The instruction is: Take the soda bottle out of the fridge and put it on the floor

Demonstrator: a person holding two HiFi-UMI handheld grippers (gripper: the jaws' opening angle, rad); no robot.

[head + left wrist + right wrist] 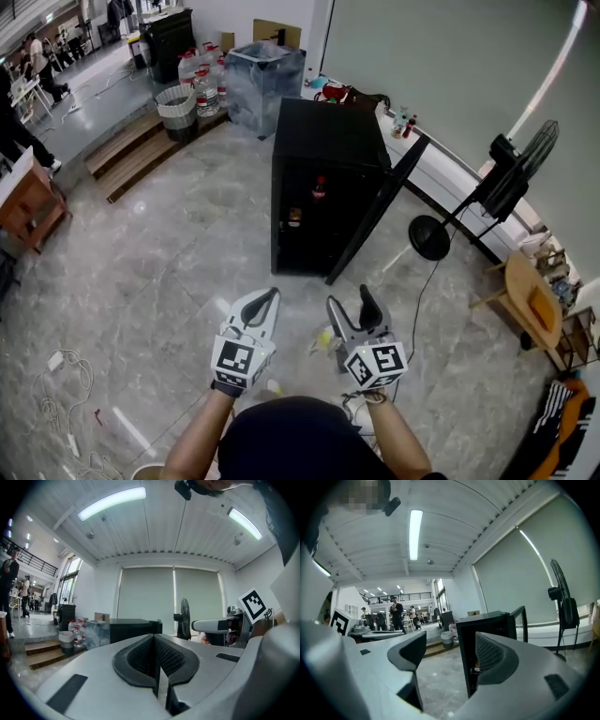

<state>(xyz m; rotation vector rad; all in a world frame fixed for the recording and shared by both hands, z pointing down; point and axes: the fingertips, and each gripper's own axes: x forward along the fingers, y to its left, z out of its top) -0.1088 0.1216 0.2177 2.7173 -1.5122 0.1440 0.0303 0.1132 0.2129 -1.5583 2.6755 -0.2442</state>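
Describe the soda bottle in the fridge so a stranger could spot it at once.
Find the black fridge in the middle of the grey stone floor, its door swung open to the right. Inside it, the soda bottle stands on the upper level: dark with red at its top, above a smaller orange-tinted item lower left.

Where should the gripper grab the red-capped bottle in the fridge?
Grab the red-capped bottle round its body, below the cap, coming in level through the open front of the fridge. It stands upright on a shelf, so the jaws fit either side of it, and the fridge walls block every other way in. The open right gripper is probably the handier one.
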